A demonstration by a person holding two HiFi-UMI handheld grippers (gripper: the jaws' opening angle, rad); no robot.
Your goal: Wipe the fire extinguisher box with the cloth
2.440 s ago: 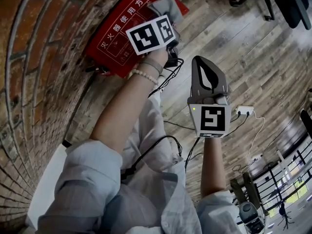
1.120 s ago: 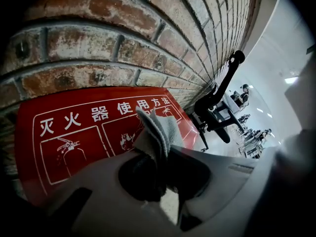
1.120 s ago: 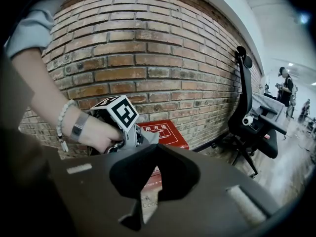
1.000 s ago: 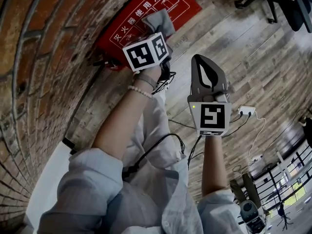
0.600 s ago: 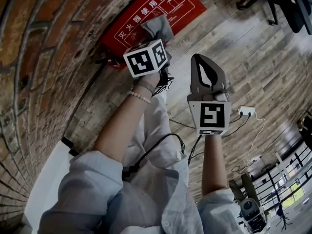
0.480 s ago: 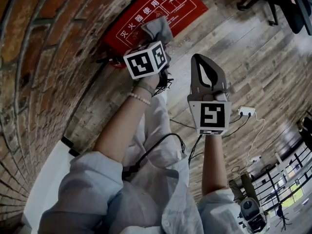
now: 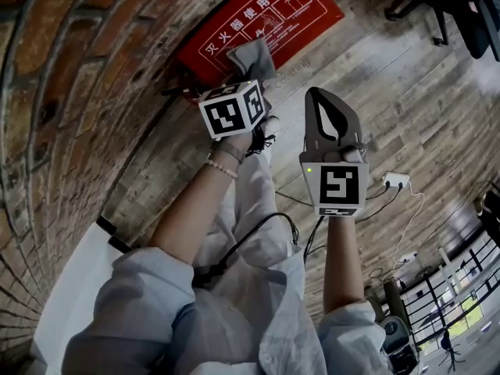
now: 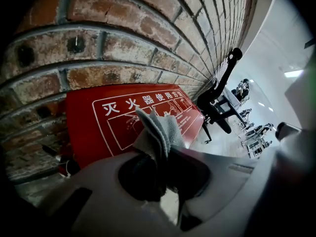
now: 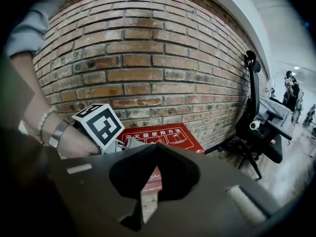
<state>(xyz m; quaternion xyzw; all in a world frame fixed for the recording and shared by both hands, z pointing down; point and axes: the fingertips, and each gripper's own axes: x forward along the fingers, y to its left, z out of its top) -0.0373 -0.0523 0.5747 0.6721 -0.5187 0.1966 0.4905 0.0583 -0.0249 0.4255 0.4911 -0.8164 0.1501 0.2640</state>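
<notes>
Wiping looks to be under way, but how much is done cannot be told. The red box [image 7: 258, 14] is set low against the brick wall [image 7: 70, 92], and no clean or dirty patches can be seen on its front. The left gripper [image 7: 248, 73] is clenched on the grey cloth [image 7: 251, 53], which is bunched up between the jaws. The cloth is held over the near edge of the box, right by the white writing. Whether it is touching the red face cannot be made out. Most of the front is likely left to be wiped.

Around the box, the wall is seen behind it and the wood floor [image 7: 406, 108] is seen beside it. A black chair [image 9: 256, 117] is parked near the wall, well apart from the box. The right gripper [image 7: 328, 100] is held back from the box, with its jaws pressed together on nothing. A small white plug strip [image 7: 394, 180] is left on the floor. Nothing is seen in the way of the cloth.
</notes>
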